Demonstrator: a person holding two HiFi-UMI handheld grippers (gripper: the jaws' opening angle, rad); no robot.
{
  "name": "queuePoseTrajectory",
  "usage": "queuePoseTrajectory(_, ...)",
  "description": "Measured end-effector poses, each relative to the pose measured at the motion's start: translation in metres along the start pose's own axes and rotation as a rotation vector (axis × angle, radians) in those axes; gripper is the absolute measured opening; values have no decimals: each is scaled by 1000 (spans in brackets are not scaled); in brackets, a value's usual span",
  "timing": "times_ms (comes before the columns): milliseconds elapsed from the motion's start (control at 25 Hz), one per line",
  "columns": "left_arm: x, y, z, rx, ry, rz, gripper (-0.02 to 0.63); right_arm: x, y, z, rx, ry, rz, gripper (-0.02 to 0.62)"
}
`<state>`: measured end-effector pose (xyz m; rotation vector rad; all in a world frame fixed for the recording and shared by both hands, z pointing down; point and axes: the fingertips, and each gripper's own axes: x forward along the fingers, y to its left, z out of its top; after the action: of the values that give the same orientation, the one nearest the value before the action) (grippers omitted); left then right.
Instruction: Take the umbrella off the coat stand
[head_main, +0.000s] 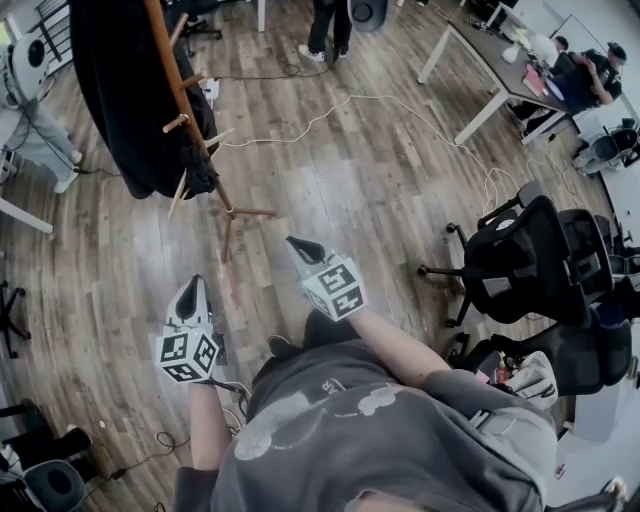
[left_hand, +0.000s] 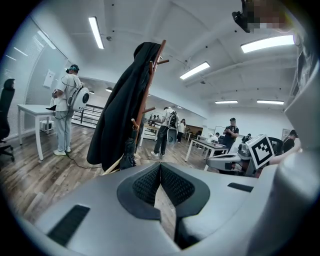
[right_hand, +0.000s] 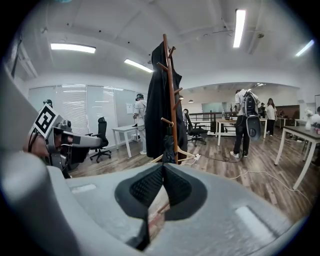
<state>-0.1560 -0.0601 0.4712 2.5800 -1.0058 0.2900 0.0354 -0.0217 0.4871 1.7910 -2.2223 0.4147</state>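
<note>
A wooden coat stand (head_main: 185, 100) rises at the upper left of the head view, with a black coat (head_main: 120, 90) draped over it. A small dark folded umbrella (head_main: 200, 172) hangs from a low peg beside the pole. Both grippers are held in front of the stand, some way short of it. My left gripper (head_main: 190, 287) is shut and holds nothing. My right gripper (head_main: 298, 245), nearer the stand's feet, is shut and empty too. In the left gripper view the umbrella (left_hand: 129, 152) hangs under the coat (left_hand: 117, 120). In the right gripper view the umbrella (right_hand: 169, 146) hangs against the pole (right_hand: 171, 100).
Black office chairs (head_main: 530, 260) crowd the right side. A white table (head_main: 480, 70) stands at the upper right, with a pale cable (head_main: 400, 110) snaking over the wooden floor. A person (head_main: 328, 25) stands beyond the stand; another person (left_hand: 67, 107) stands at a desk on the left.
</note>
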Motion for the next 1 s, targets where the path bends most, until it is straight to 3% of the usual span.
queuePoseTrajectory(240,43,-3,16,12,2,3,-2,24,-38,12,-19,-24,14,-2)
queuePoseTrajectory(640,157,14,54,10,-3,91,-2,116,-136,58,-39,-34,106,-2)
queuePoseTrajectory(1000,241,48,79,-22,-38,217,-2,183,-199,65,-32,-7,216,-2)
